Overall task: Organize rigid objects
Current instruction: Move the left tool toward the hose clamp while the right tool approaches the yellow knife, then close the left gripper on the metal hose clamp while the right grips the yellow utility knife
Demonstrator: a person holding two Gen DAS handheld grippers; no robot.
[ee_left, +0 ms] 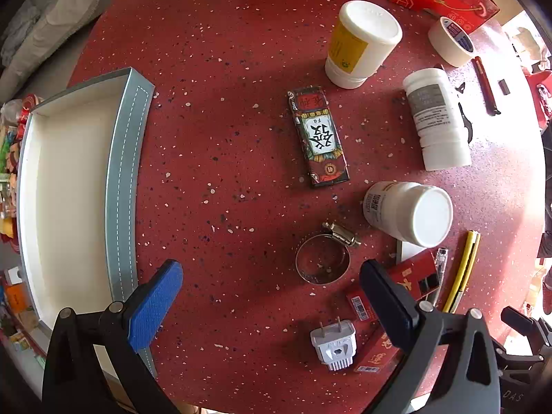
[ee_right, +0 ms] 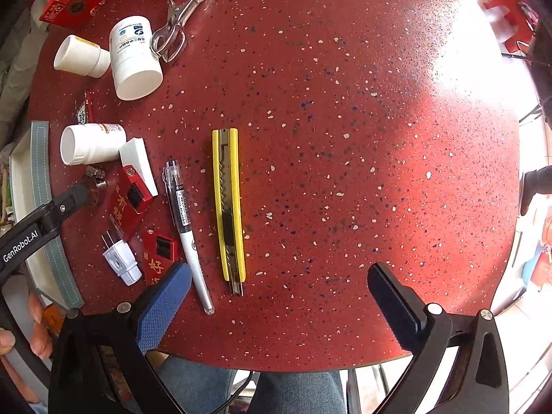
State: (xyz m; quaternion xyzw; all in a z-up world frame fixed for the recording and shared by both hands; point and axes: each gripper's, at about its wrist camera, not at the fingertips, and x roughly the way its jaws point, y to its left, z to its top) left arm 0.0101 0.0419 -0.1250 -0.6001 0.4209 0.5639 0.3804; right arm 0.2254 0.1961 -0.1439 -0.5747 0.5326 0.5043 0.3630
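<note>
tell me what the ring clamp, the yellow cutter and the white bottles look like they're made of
Ring clamp: bare metal, probably steel; thin shiny band with a screw housing that glints.
Yellow cutter: glossy yellow plastic rails around a grey metal blade track with a dark slider.
White bottles, e.g. the one lying beside the clamp: opaque white plastic by the look, smooth semi-matte, printed paper labels.

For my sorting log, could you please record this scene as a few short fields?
surface: red speckled table
container: grey-rimmed tray, white inside, nothing visible in it
left hand-held gripper: open, above the hose clamp, holding nothing
right hand-held gripper: open, holding nothing, near the yellow utility knife
beside knife: pen, lying roughly parallel
bottles: three white bottles, e.g., all on the table
other loose items: white plug, patterned flat box, tape roll
</note>
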